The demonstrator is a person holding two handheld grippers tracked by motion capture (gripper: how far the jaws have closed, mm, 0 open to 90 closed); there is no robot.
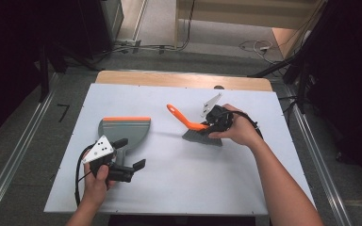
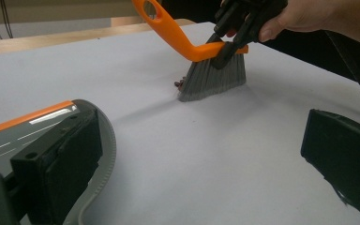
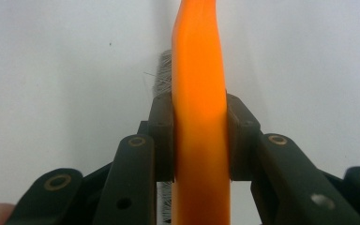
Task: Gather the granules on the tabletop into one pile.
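High view first: we see a white surface [image 1: 179,188] with a grey dustpan [image 1: 122,132] lying flat on its left half, its orange-edged lip pointing away from the person. On the right half we note a small brush [image 1: 195,129] with an orange handle and grey bristles. The bristles rest on the surface and the handle slants up and away towards the far left.

We find the right gripper [image 1: 210,126] clamped on the brush at the base of the handle, just above the bristle block, with the person's right hand [image 1: 238,129] wrapped around its body. Right gripper view confirms this: the two black jaws press against either side of the orange handle [image 3: 199,117], and grey bristles show behind and below it.

We record the left gripper [image 1: 130,154] near the front left of the surface, held in the person's left hand [image 1: 96,181], close to the rear part of the dustpan. Its jaws stand spread apart. Left gripper view shows one jaw over the curved rear rim of the dustpan [image 2: 101,154] and the other well off to the side over bare surface, with nothing pinched between them. Whether the nearer jaw touches the rim we cannot tell.

Same view shows the brush [image 2: 211,77] farther off, bristles down, with a few small dark specks [image 2: 179,84] on the surface right at the bristle edge. Dustpan and brush lie well apart.
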